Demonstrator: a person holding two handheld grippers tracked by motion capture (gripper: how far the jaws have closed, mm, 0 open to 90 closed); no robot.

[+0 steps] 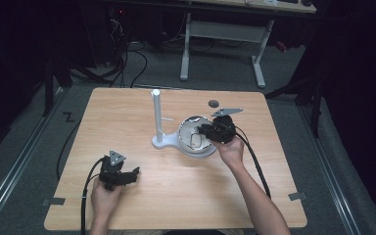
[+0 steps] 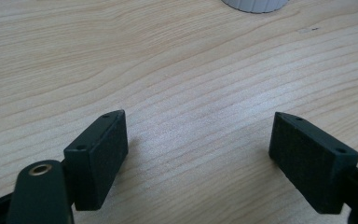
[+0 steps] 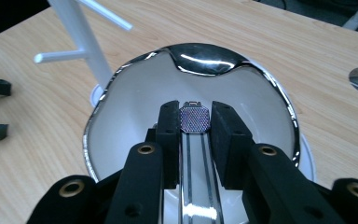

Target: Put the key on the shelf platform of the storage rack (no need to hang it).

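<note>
- Two grippers work over a pale wooden table (image 1: 142, 205) with visible grain; grey carpet, a metal floor rail and dark surroundings lie around it.
- Left gripper (image 1: 127, 175), at about seven o'clock on the tabletop, hovers low with its jaws spread wide and bare wood between them.
- Right gripper (image 3: 194, 126) sits near the centre, slightly toward three o'clock, jaws pinching a flat metal strip (image 3: 195, 119).
- That strip is narrow and shiny, with two dark lengthwise lines and an octagonal, fine-meshed end; it hangs over a shiny chrome bowl (image 3: 279, 98) with a white inside.
- Just beside the bowl at nine o'clock, a white stand (image 1: 156, 117) rises upright with thin side pegs.
- A small dark disc (image 1: 213, 103) lies toward one o'clock.
- Farther off, at twelve o'clock, stand a white desk frame (image 1: 223, 34) and loose black cables (image 1: 127, 58).
</note>
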